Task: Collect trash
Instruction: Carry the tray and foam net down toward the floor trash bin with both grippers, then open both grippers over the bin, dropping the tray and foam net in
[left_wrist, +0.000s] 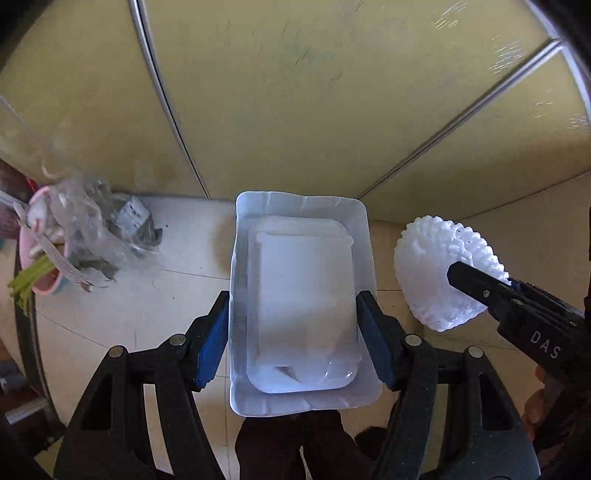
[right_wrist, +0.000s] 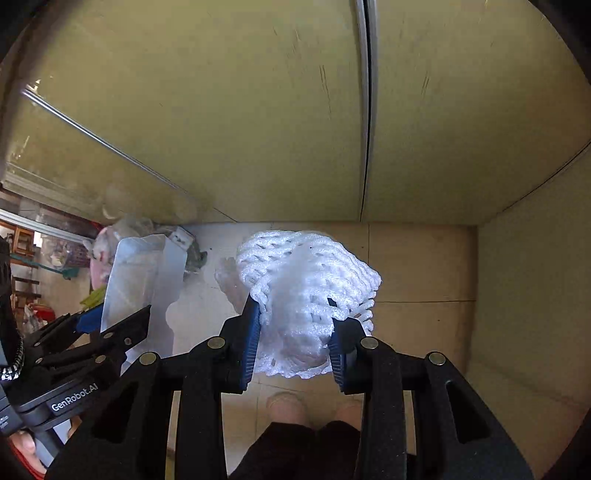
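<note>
Left wrist view shows the left gripper (left_wrist: 293, 332) holding a white plastic tray (left_wrist: 301, 295) across its width, its blue fingers (left_wrist: 212, 343) pressed on the two long rims, above the tiled floor (left_wrist: 147, 314). The right gripper (right_wrist: 295, 339) has its fingers squeezed narrow on a white foam fruit net (right_wrist: 306, 284), held just beside the tray and also off the floor. Near the wall at the floor's left edge sits a pink bin (left_wrist: 40, 258) with crumpled clear plastic bags (left_wrist: 88, 229) spilling around it.

The risks, as I judge them: the tray is thin and smooth, so it could buckle or slide out of the grip if tilted. The soft net may tear or spring free. Both items could miss the already crowded bin and land on the floor beside it.
</note>
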